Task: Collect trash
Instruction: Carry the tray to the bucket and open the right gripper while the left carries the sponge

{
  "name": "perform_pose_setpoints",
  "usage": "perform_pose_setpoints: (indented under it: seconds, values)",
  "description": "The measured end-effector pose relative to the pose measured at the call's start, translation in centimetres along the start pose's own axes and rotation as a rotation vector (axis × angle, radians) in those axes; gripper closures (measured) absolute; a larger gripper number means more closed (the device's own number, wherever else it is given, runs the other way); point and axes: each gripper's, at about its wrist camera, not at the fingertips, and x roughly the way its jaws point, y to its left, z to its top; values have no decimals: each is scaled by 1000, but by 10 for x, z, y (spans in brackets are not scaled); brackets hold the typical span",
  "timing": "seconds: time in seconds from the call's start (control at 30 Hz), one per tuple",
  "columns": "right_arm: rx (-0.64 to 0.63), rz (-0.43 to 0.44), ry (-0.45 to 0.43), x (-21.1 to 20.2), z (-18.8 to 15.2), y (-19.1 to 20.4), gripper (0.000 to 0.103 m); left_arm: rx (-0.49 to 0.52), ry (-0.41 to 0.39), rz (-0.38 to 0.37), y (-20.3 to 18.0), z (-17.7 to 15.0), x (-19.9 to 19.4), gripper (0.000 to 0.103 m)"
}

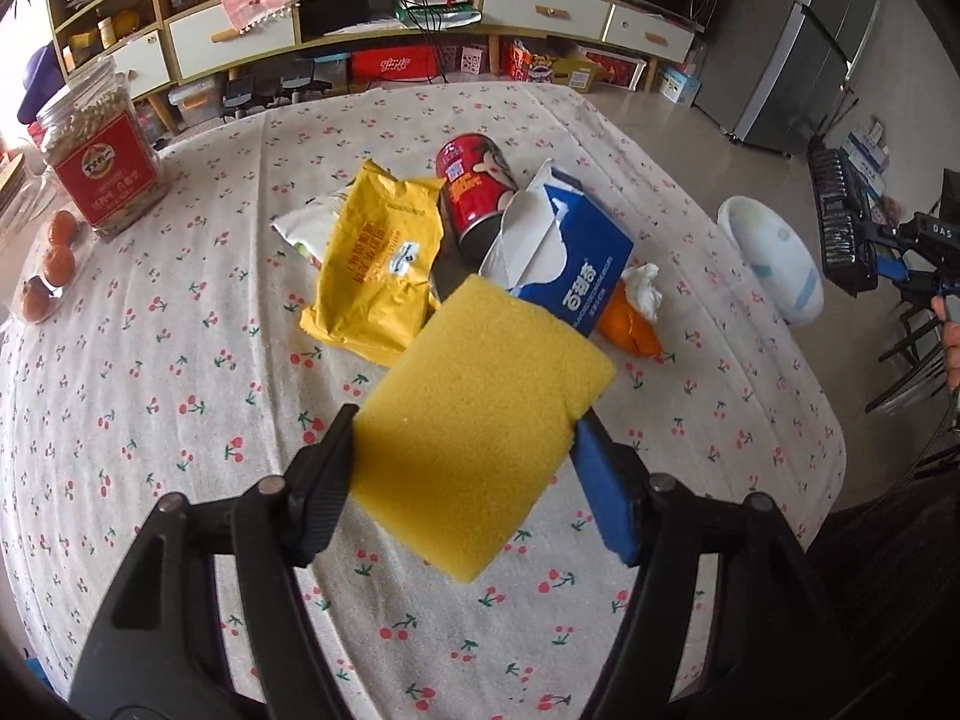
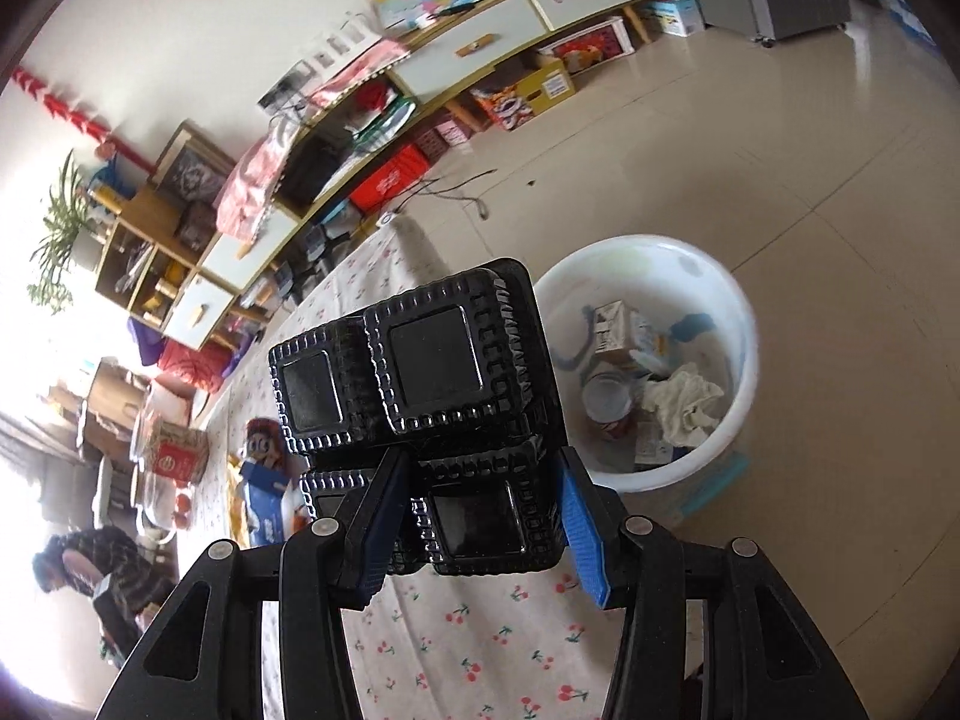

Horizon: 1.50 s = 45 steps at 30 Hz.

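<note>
My left gripper (image 1: pixel 465 429) is shut on a yellow sponge (image 1: pixel 480 426) and holds it above the cherry-print tablecloth (image 1: pixel 150 420). Beyond it lie a yellow snack bag (image 1: pixel 375 264), a red can (image 1: pixel 477 180), a blue tissue box (image 1: pixel 564 252), orange peel (image 1: pixel 630 324) and a crumpled tissue (image 1: pixel 645 294). My right gripper (image 2: pixel 474 480) is shut on a black plastic compartment tray (image 2: pixel 420 372), held at the table's edge beside the white trash bucket (image 2: pixel 744 354). The tray and right gripper also show in the left wrist view (image 1: pixel 840 222), next to the bucket (image 1: pixel 774 258).
A jar with a red label (image 1: pixel 102 150) and tangerines (image 1: pixel 60 252) stand at the table's left. The bucket on the floor holds a carton (image 2: pixel 612 330), a can and crumpled paper. A long cabinet (image 1: pixel 420 18) lines the far wall. A fridge (image 1: pixel 804 48) stands at right.
</note>
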Motion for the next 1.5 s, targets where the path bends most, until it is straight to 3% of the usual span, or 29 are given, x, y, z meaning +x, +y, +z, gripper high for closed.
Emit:
perform_pose_setpoints:
  seconds: [0.13, 0.5, 0.6, 0.93, 1.5]
  values:
    - [61, -65, -36, -1, 14, -25, 53, -9, -14, -29, -12, 7, -3, 33]
    - [121, -198, -4, 38, 40, -58, 47, 64, -13, -61, -59, 21, 7, 33]
    - [138, -206, 12, 45, 44, -64, 36, 65, -10, -73, -68, 26, 11, 33]
    - [145, -141, 2, 28, 40, -73, 32, 106, 2, -145, -125, 48, 26, 33]
    - [126, -203, -30, -20, 17, -110, 30, 229, 29, -236, -263, 94, 93, 32]
